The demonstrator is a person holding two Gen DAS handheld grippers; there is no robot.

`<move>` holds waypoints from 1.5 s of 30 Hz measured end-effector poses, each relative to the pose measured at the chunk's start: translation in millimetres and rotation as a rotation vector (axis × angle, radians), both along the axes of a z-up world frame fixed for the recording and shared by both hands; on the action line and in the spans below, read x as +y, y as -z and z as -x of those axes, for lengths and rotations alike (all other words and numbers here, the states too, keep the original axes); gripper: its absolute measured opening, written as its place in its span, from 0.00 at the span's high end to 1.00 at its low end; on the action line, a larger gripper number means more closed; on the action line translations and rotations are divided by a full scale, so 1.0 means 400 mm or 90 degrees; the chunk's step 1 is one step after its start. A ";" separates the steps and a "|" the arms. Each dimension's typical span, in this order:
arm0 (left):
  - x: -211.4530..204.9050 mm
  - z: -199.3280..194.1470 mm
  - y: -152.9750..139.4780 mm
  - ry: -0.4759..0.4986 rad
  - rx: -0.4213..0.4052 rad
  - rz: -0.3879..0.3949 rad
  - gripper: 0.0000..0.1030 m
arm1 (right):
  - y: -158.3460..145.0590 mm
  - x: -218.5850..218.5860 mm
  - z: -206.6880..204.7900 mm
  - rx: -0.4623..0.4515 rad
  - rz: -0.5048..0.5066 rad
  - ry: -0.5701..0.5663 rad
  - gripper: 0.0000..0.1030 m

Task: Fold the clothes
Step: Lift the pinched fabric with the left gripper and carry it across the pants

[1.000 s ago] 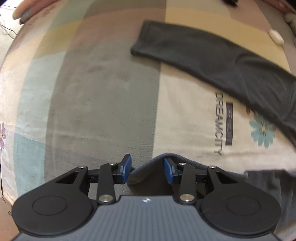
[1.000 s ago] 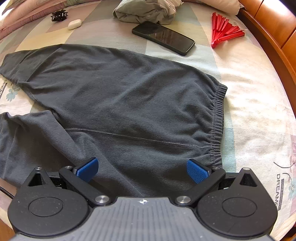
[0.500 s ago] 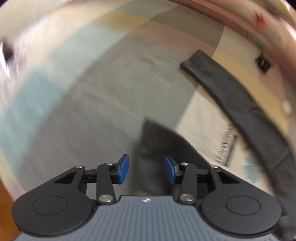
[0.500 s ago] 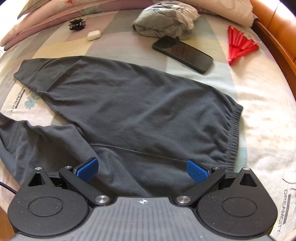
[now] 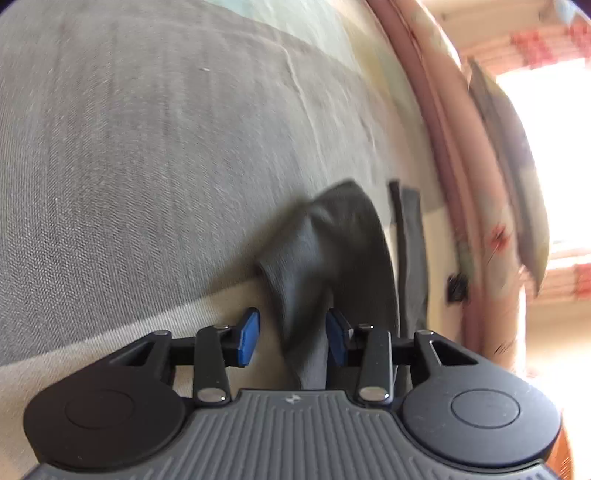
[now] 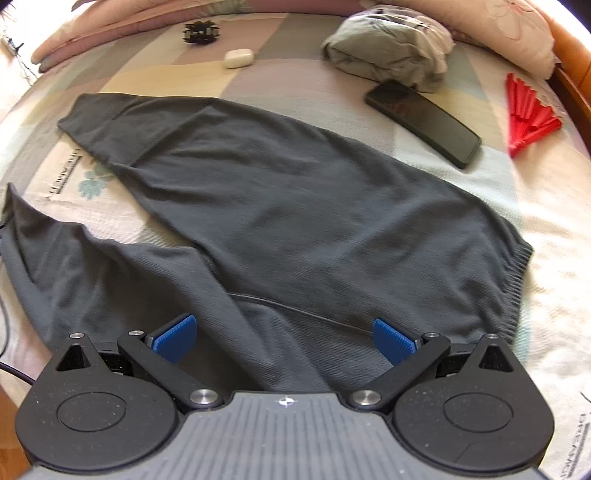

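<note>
Overhead, right gripper (image 6: 284, 338) jaws wide apart, empty, above grey trousers (image 6: 295, 206).

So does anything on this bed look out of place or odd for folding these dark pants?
Yes. A black phone, a white earbud case, a red folding fan and a small black clip lie loose on the bedsheet beyond the dark grey pants. The phone lies close to the upper leg. The pants legs splay apart.
</note>
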State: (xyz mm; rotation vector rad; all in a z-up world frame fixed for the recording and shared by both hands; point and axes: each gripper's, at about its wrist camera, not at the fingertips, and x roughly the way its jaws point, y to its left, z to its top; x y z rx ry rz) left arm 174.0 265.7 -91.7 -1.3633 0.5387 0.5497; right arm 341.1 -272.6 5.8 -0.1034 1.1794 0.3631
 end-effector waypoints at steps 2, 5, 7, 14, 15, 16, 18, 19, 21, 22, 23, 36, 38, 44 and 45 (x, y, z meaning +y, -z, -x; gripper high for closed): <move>0.005 0.004 0.011 -0.017 -0.024 -0.002 0.61 | -0.006 0.018 0.000 0.000 -0.018 -0.012 0.00; 0.011 -0.005 0.026 -0.034 -0.050 -0.005 0.60 | -0.010 0.049 0.001 0.006 -0.053 -0.034 0.00; 0.020 -0.018 0.028 -0.034 -0.058 -0.008 0.60 | -0.006 0.075 0.003 0.025 -0.081 -0.047 0.00; 0.034 -0.050 0.035 -0.033 -0.068 -0.022 0.61 | 0.041 0.186 0.027 0.126 -0.191 -0.114 0.00; 0.034 -0.055 0.032 -0.029 -0.064 -0.029 0.63 | 0.055 0.202 0.034 0.142 -0.198 -0.123 0.00; 0.037 -0.062 0.031 -0.026 -0.055 -0.036 0.67 | 0.070 0.217 0.042 0.158 -0.202 -0.130 0.00; 0.046 -0.081 0.032 -0.022 -0.022 -0.052 0.86 | 0.101 0.248 0.057 0.190 -0.211 -0.144 0.00; 0.051 -0.087 0.033 -0.021 -0.010 -0.057 0.90 | 0.117 0.261 0.064 0.205 -0.210 -0.149 0.00; 0.060 -0.099 0.035 -0.014 -0.004 -0.063 0.90 | 0.147 0.281 0.078 0.223 -0.198 -0.148 0.00; 0.064 -0.104 0.032 -0.010 -0.001 -0.067 0.90 | 0.152 0.286 0.084 0.220 -0.195 -0.146 0.00; 0.066 -0.108 0.026 -0.003 0.006 -0.074 0.90 | 0.154 0.289 0.090 0.212 -0.193 -0.145 0.00; 0.070 -0.095 -0.090 0.102 0.163 -0.216 0.95 | 0.152 0.294 0.061 0.259 -0.188 -0.126 0.00; 0.070 -0.067 -0.103 0.107 0.182 -0.230 0.95 | 0.139 0.298 0.063 0.251 -0.181 -0.137 0.00; 0.061 -0.021 -0.126 0.112 0.230 -0.254 0.95 | 0.089 0.321 0.080 0.204 -0.155 -0.208 0.00; 0.058 -0.018 -0.126 0.110 0.239 -0.257 0.95 | 0.084 0.325 0.082 0.200 -0.153 -0.217 0.00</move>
